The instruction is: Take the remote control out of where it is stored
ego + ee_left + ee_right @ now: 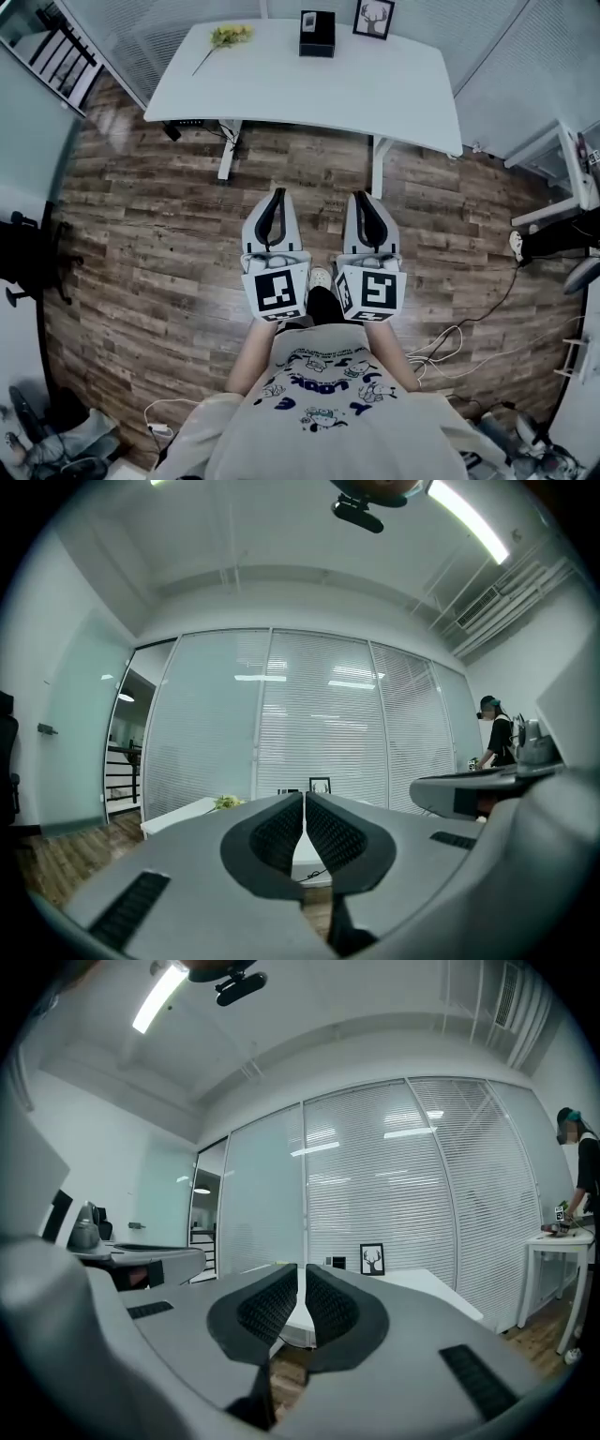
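Head view: your left hand-held gripper point(275, 199) and right hand-held gripper point(362, 201) were clenched, empty; remote unseen, probably light, rigid; grip its sides.

White desk point(394, 89), wooden floor point(159, 234)

A flower sprig point(228, 37) and a framed picture point(373, 18) are set on a white table point(394, 94). Cables point(448, 336) are strewn across the wooden floor point(150, 244).
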{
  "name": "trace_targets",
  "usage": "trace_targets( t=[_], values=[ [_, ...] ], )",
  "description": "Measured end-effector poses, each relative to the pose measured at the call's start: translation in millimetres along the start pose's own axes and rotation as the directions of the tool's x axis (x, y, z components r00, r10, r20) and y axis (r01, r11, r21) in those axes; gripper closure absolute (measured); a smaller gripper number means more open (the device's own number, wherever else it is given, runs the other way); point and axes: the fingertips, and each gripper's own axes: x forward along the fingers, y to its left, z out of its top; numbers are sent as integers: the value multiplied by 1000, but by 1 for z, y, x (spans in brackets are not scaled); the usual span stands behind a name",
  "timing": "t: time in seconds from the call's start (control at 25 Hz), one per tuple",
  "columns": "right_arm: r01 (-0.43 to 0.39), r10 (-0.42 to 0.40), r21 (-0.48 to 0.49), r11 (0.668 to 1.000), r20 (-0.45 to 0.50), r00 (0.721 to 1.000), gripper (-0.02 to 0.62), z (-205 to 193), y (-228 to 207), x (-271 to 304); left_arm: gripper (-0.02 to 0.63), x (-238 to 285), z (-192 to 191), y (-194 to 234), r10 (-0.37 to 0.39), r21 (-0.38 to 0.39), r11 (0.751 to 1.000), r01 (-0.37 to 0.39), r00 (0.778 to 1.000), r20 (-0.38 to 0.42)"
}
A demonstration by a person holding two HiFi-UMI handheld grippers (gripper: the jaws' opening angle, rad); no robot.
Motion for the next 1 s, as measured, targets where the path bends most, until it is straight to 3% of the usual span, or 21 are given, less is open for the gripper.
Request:
trace_targets(
  t=[0.24,0.56,1.0],
  values=[
    [-28,28,16,999,-7,1000,549,1,-36,57,584,61,4,-12,15,-15,1000,-15,1000,7],
    [-59,60,34,998,-35,998,549,-7,-53,106,584,116,-10,-5,49,-5,999,-49,998,-47],
    [-37,38,43,998,-29,999,549,-7,-73,195,584,209,-15,19,39,-20,999,-40,998,-43]
  ],
)
